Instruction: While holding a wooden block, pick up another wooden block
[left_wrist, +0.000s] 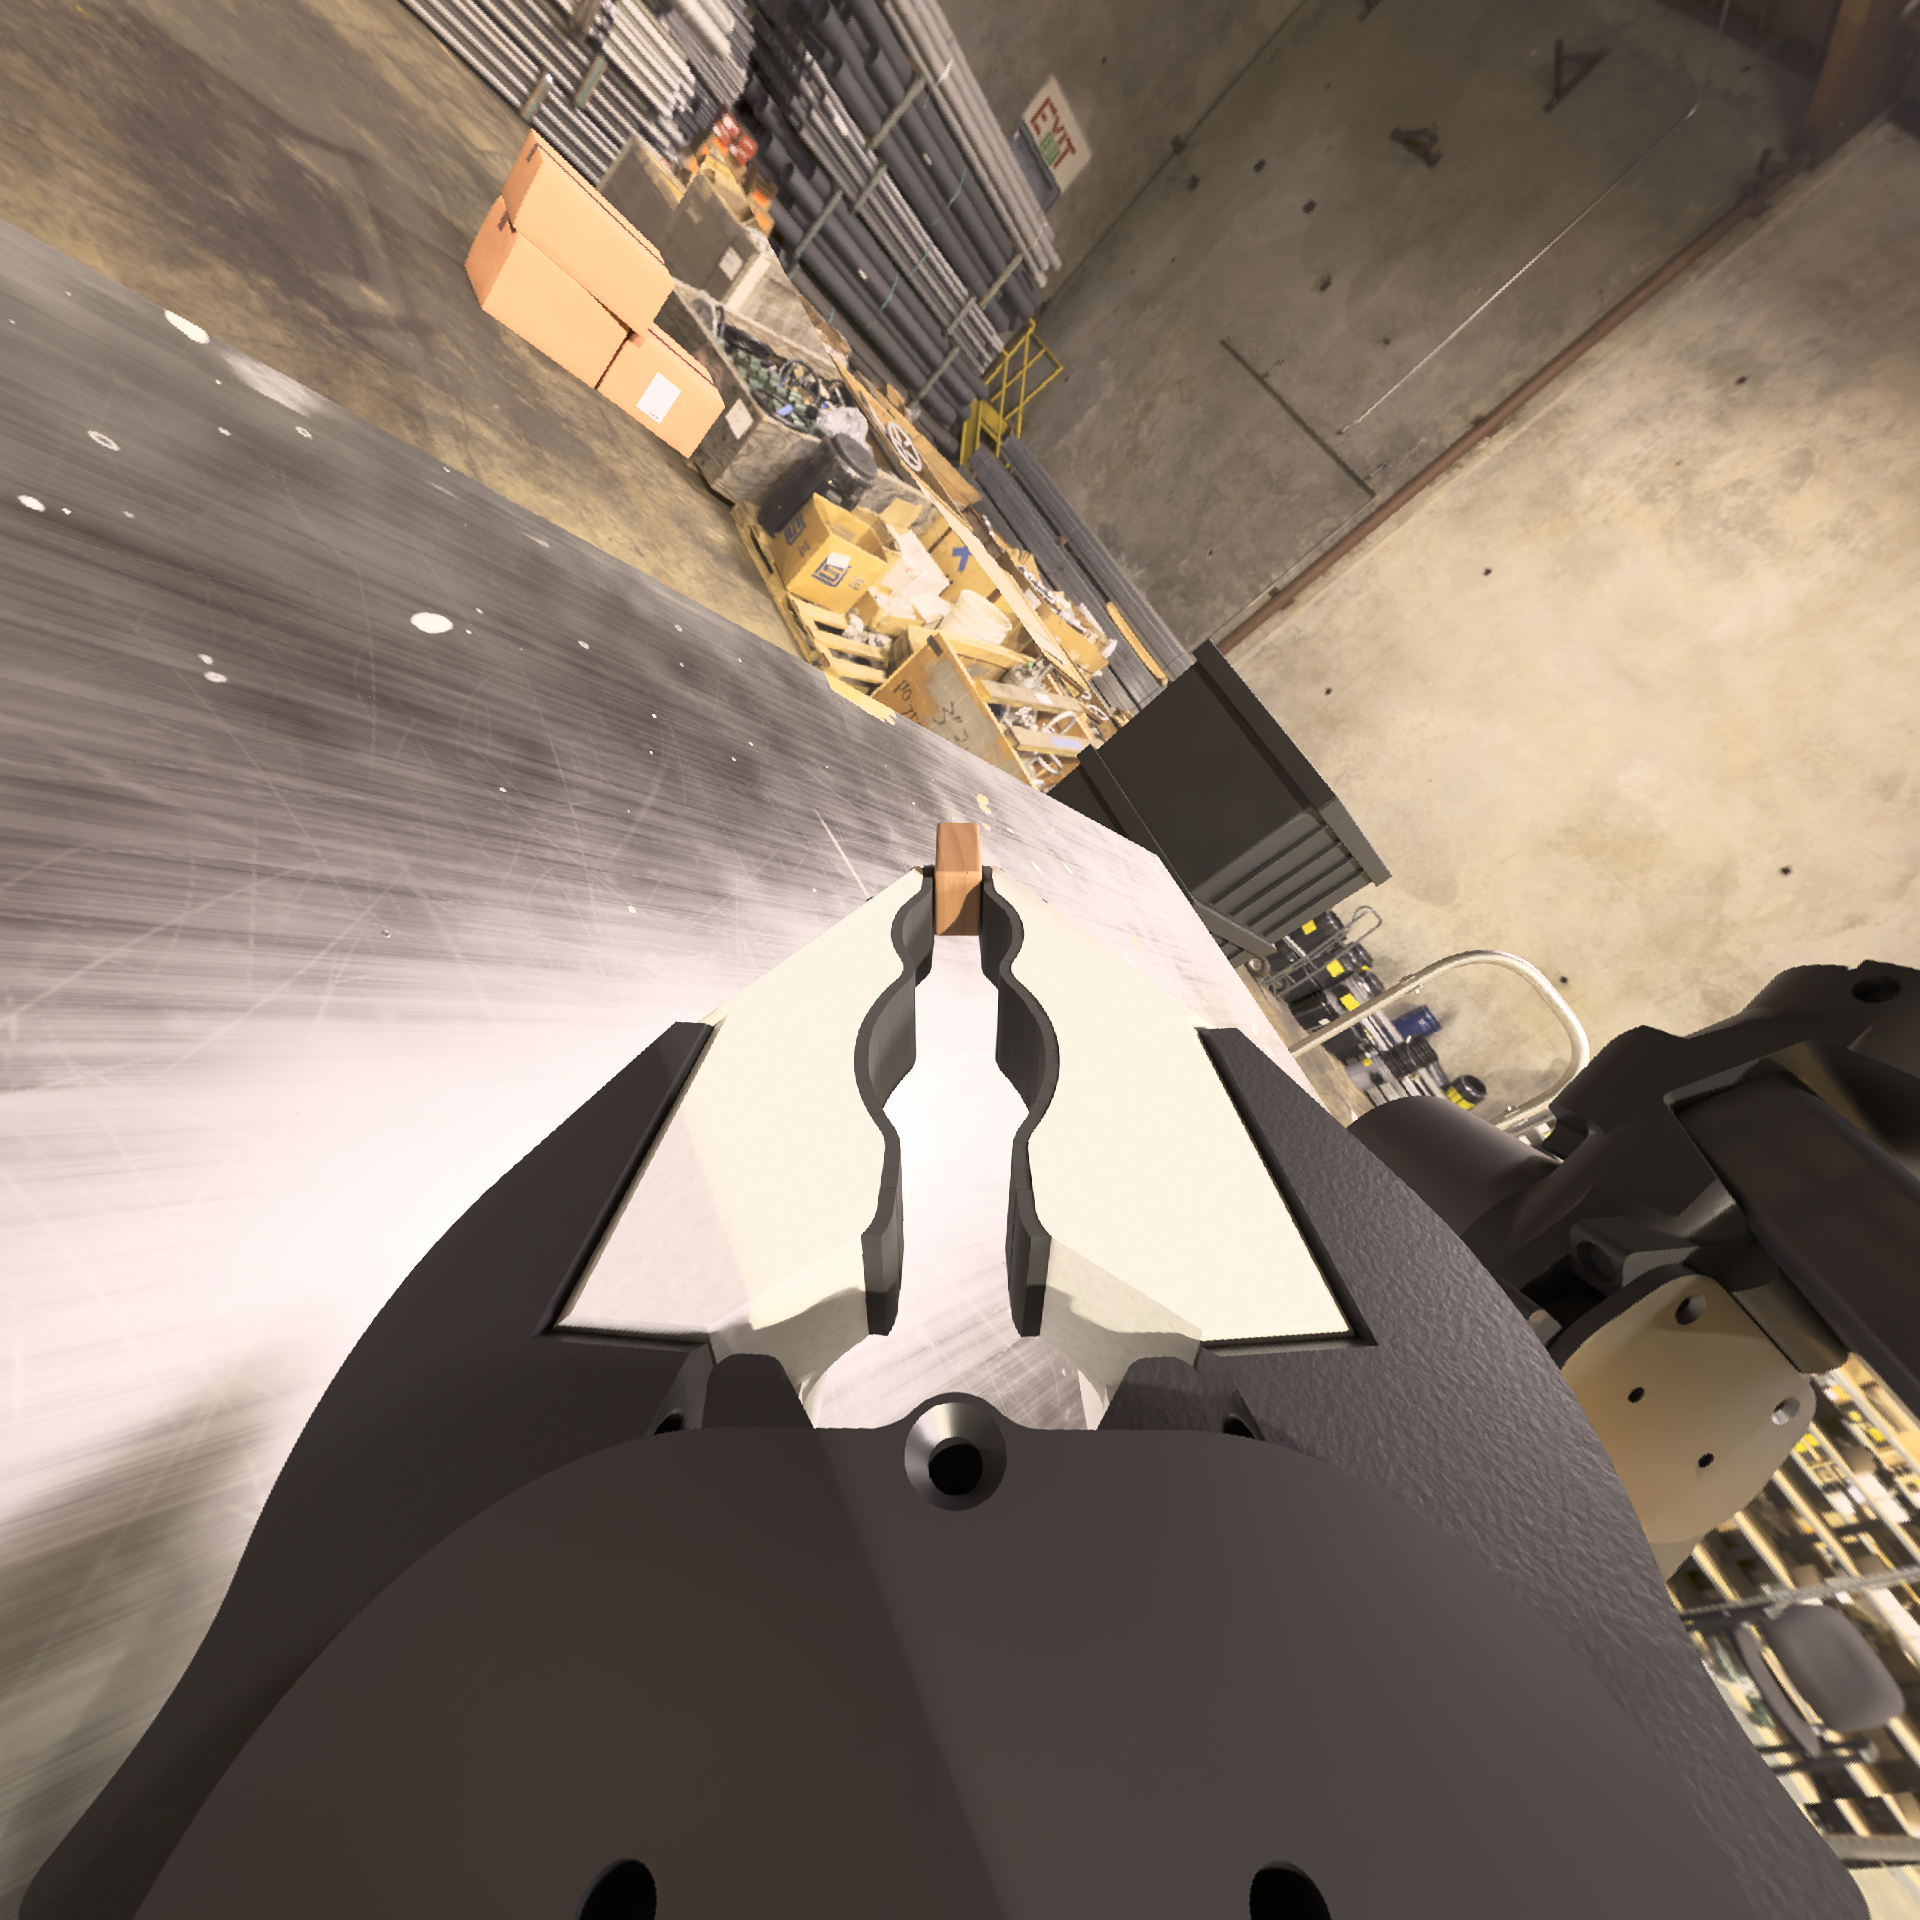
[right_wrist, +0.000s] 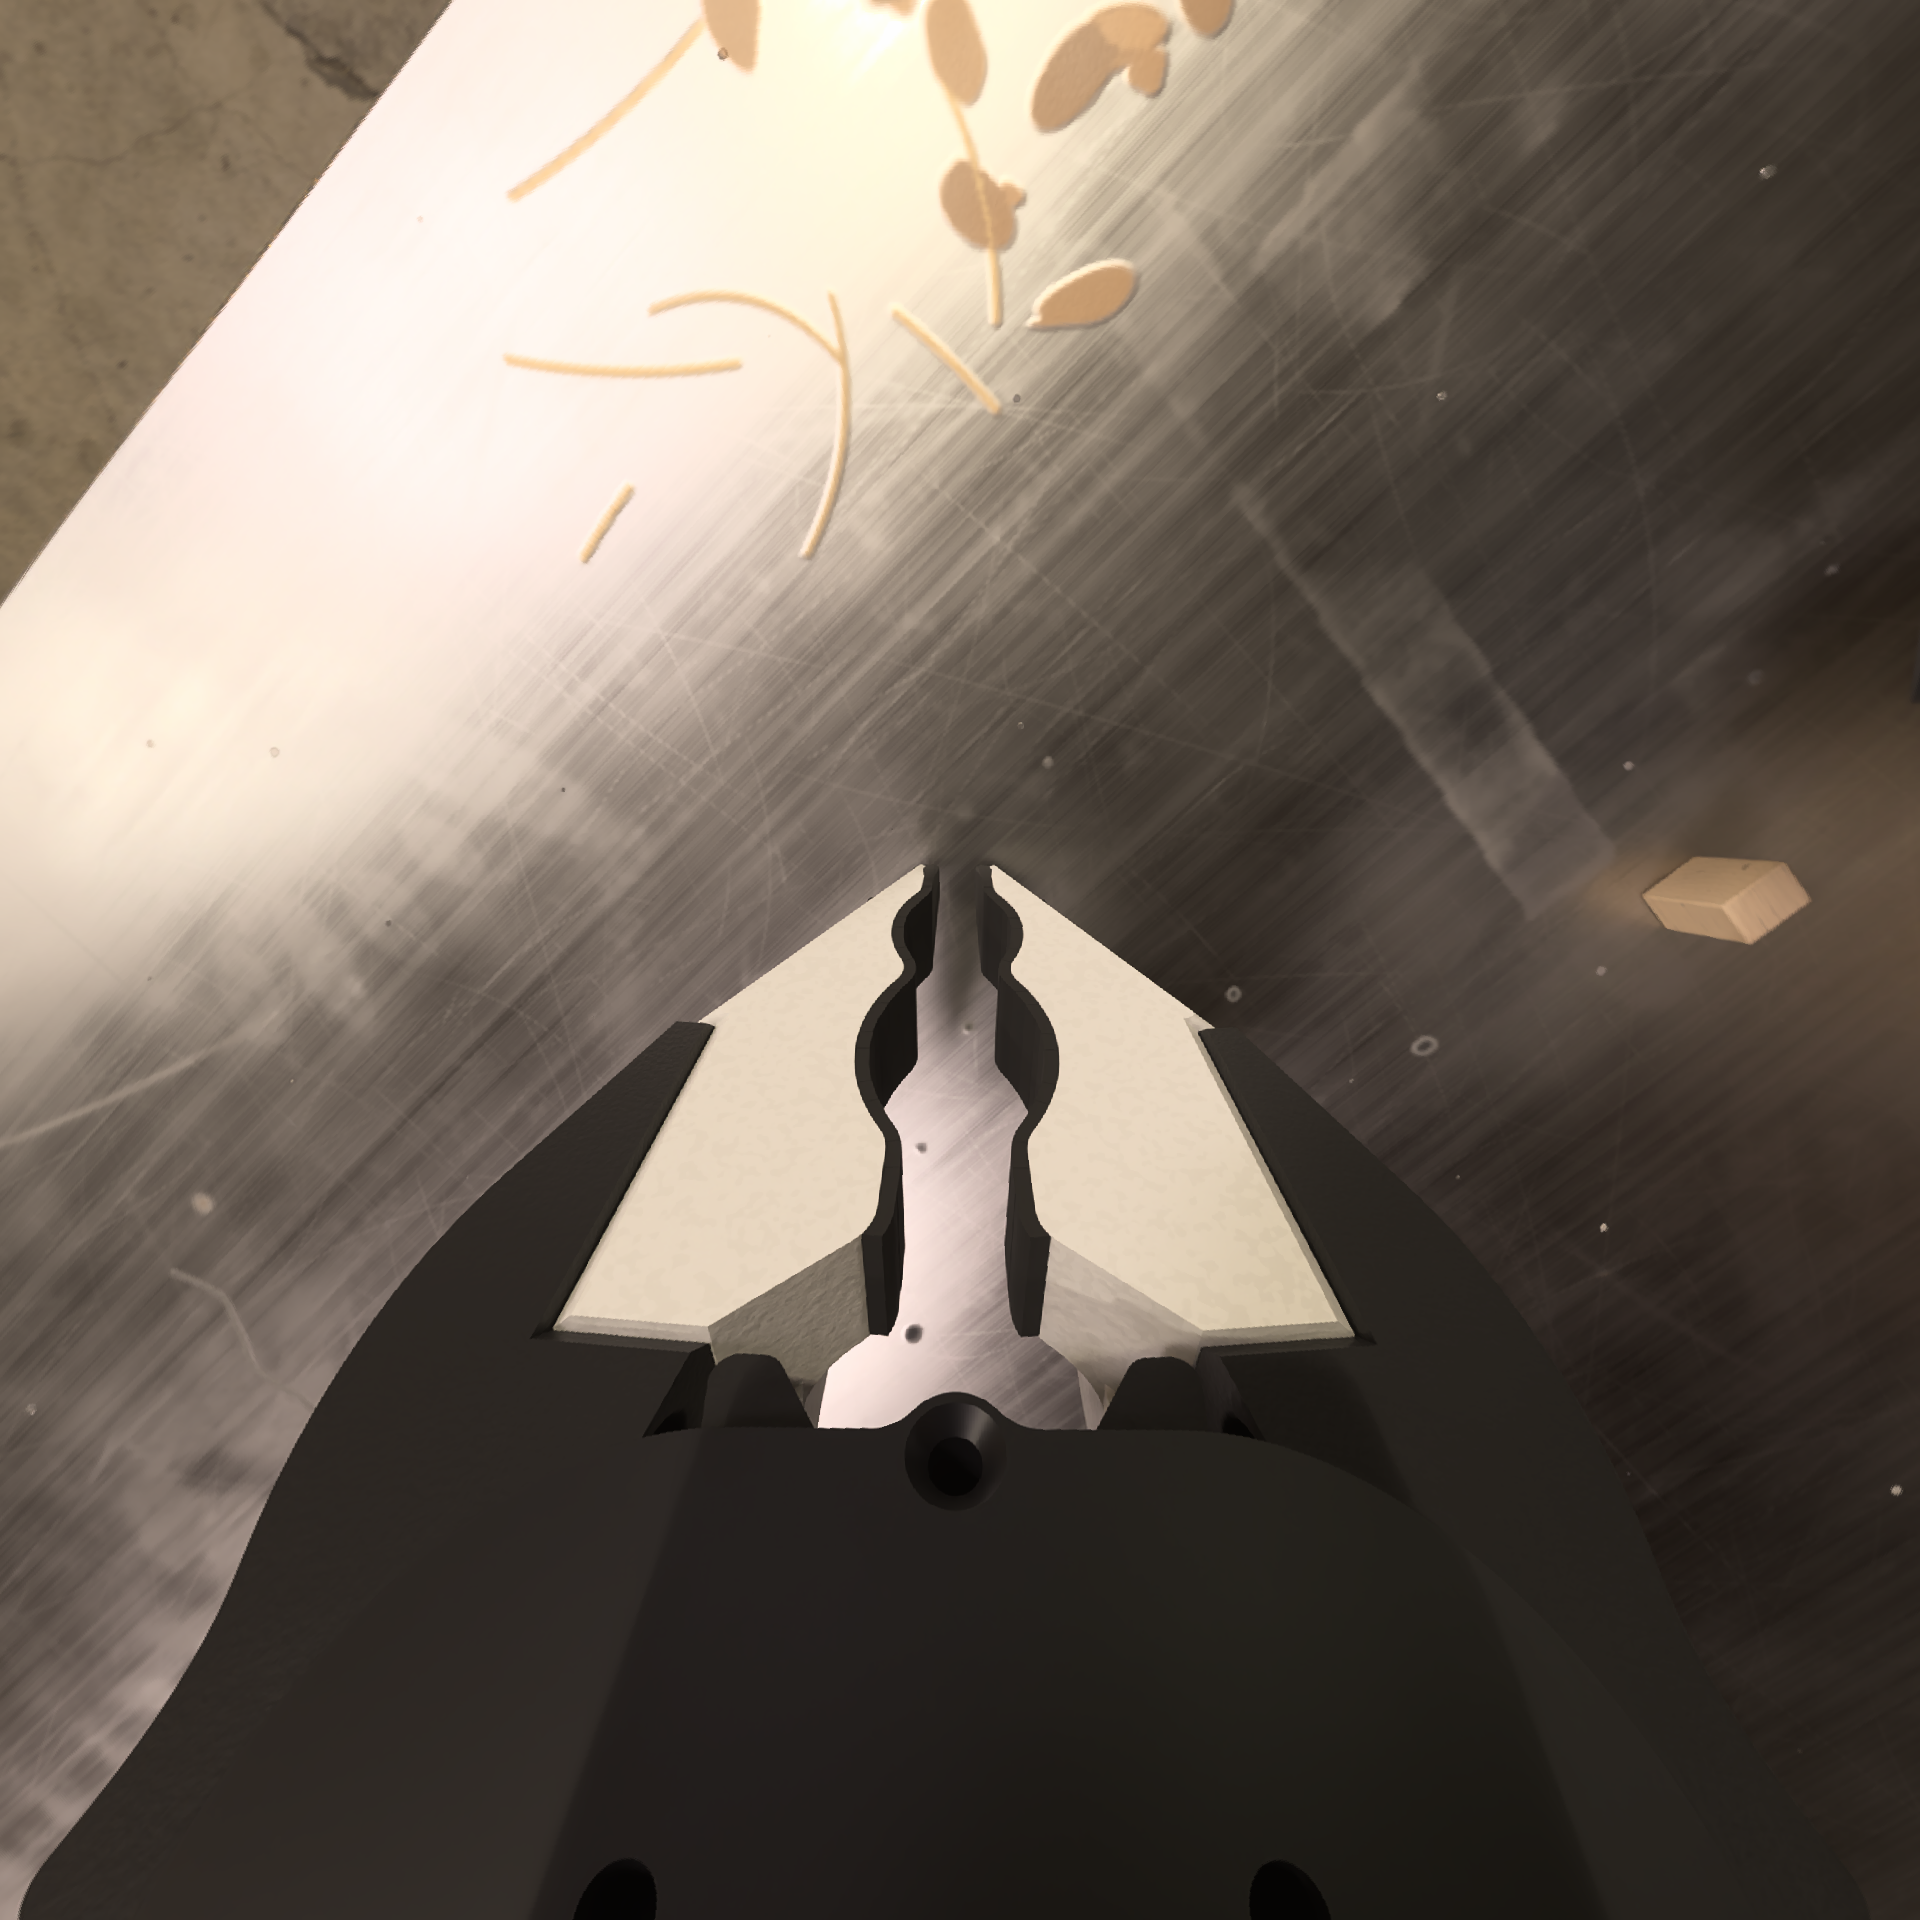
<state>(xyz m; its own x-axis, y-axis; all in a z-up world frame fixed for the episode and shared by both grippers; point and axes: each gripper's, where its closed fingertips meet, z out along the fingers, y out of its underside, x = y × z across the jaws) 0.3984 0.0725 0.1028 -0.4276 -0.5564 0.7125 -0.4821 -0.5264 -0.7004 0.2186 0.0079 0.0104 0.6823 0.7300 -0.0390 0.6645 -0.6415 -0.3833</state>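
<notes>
Left gripper (left_wrist: 958, 883): clamped on brown wooden block (left_wrist: 957, 881) at fingertips, above metal table (left_wrist: 364, 779). Right gripper (right_wrist: 958, 881): nearly closed, empty. Second wooden block (right_wrist: 1723, 900) lay well right; advisable to open wide, realign, then descend.

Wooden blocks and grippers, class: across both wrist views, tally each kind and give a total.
Wooden blocks: 2, a darker wooden block clamped at the left gripper fingers, and a pale wooden block lying on the metal table
Grippers: 2, the left gripper and the right gripper, which holds nothing
Total: 4
</notes>
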